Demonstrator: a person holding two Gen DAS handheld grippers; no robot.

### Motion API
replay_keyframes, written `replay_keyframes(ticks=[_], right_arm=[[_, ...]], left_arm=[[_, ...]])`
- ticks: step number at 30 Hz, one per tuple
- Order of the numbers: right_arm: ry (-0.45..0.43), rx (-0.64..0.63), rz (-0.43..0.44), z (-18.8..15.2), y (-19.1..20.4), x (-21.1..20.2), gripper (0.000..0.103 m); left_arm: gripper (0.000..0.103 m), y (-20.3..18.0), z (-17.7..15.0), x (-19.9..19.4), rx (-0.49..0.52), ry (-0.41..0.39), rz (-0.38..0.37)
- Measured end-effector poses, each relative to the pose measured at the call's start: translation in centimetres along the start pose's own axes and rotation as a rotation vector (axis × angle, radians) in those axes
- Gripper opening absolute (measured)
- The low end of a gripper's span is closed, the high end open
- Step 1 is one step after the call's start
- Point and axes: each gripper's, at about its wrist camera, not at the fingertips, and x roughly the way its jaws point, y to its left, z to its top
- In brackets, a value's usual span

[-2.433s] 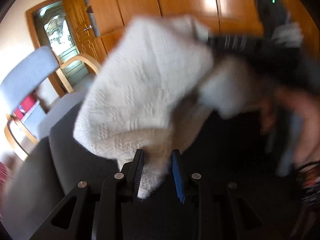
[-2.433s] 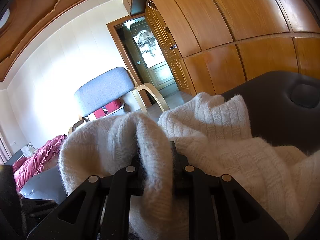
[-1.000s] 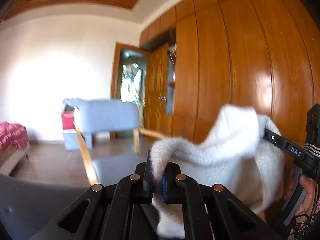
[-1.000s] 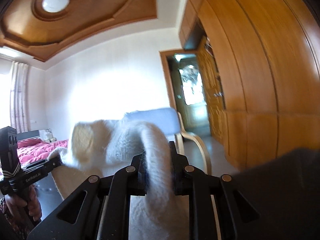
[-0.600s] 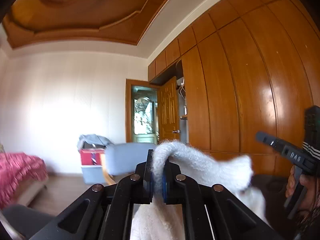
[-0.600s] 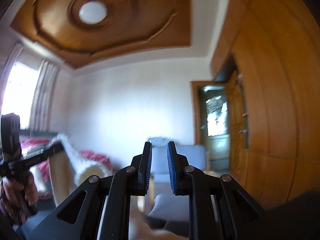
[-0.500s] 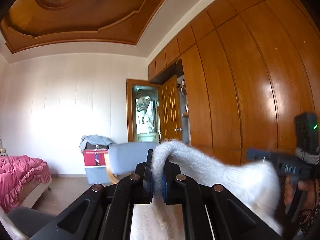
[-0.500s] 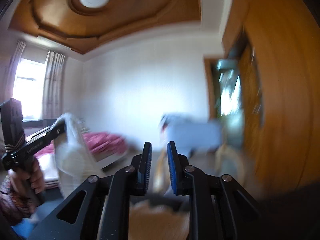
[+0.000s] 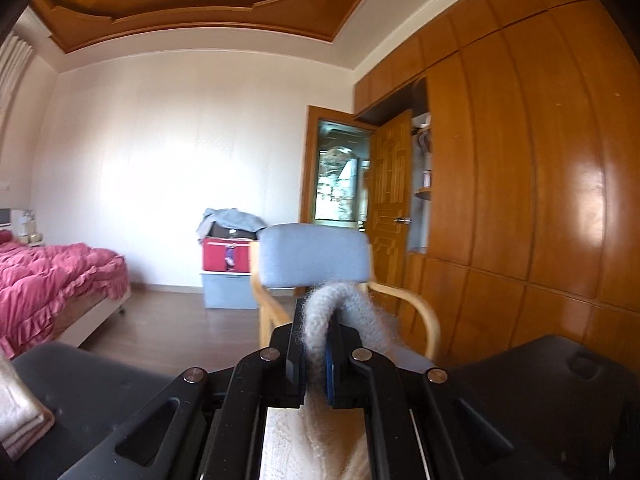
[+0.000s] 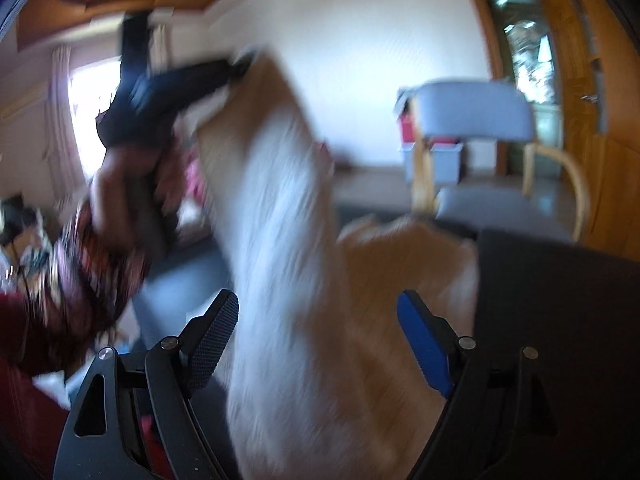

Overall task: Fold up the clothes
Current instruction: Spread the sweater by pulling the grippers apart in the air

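While the left tongs (image 9: pixel 316 344) are clamping a fold of the cream knit sweater (image 10: pixel 296 320) and holding it up so it hangs over the dark counter (image 9: pixel 560 392), the right tongs (image 10: pixel 318 340) are opening, pads clear of the knit hanging between them, probably reaching for a lower grip to fold it

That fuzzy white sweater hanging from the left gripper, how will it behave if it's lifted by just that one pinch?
The white sweater is probably floppy: it hangs in a long drape from the left gripper. Likely light, since one small pinch carries it. Its fuzzy knit should resist slipping, though it may stretch. The right gripper is opening, not pressing it.
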Motion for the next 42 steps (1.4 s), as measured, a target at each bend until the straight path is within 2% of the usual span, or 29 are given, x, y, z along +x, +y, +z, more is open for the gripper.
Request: replay_keyframes(ticks=[3, 5, 6, 7, 8, 10, 14, 16, 19, 24, 31, 33, 35, 38, 40, 42], right_arm=[[0.118, -0.092, -0.024, -1.9, 1.4, 2.3, 0.084], [0.2, -0.172, -0.079, -3.4, 2.1, 4.6, 0.084], [0.24, -0.221, -0.146, -4.1, 2.4, 6.2, 0.073], [0.241, -0.216, -0.151, -4.2, 2.0, 6.6, 0.04], [0.24, -0.21, -0.156, -4.2, 1.6, 7.0, 0.035], [0.173, -0.143, -0.189, -2.9, 0.7, 6.7, 0.031], [-0.065, -0.118, -0.314, 1.7, -0.5, 3.4, 0.027], [-0.184, -0.109, -0.36, 4.3, -1.0, 1.2, 0.016], [-0.347, -0.12, -0.409, 7.9, -1.1, -2.1, 0.015], [-0.548, -0.181, -0.458, 12.6, 0.5, -7.2, 0.015], [-0.702, -0.233, -0.412, 16.0, 3.3, -12.6, 0.015], [-0.728, -0.245, -0.388, 16.3, 4.0, -13.7, 0.015], [-0.741, -0.242, -0.353, 14.6, 4.9, -15.6, 0.015], [-0.691, -0.193, -0.264, 14.1, 3.6, -14.6, 0.015], [-0.587, -0.137, -0.202, 13.5, 1.5, -12.0, 0.015], [-0.467, -0.072, -0.163, 12.9, -0.9, -8.6, 0.015]], left_arm=[[0.005, 1.2, -0.3, 0.1, -0.034, 0.007, 0.021], [0.005, 1.9, -0.3, -0.3, -0.063, 0.005, 0.02], [0.005, 2.1, -0.2, -0.7, -0.077, -0.001, 0.016], [0.005, 2.3, -0.1, -1.1, -0.086, -0.009, 0.017], [0.005, 2.5, 0.1, -1.7, -0.091, -0.02, 0.02], [0.005, 2.6, 0.7, -3.5, -0.096, -0.069, 0.036], [0.005, 3.3, 2.9, -8.5, -0.12, -0.223, 0.052], [0.005, 3.6, 4.3, -10.9, -0.128, -0.287, 0.044], [0.005, 3.5, 6.1, -13.8, -0.111, -0.354, 0.027], [0.005, 3.5, 9.0, -18.3, -0.097, -0.45, -0.007], [0.005, 3.8, 12.2, -24.6, -0.111, -0.544, -0.068], [0.005, 3.7, 12.8, -26.3, -0.105, -0.557, -0.075], [0.005, 3.8, 13.3, -27.2, -0.097, -0.552, -0.076], [0.006, 4.1, 13.2, -26.2, -0.076, -0.502, -0.056], [0.006, 4.5, 12.6, -23.6, -0.075, -0.434, -0.039], [0.006, 5.2, 11.1, -19.3, -0.076, -0.328, -0.016]])
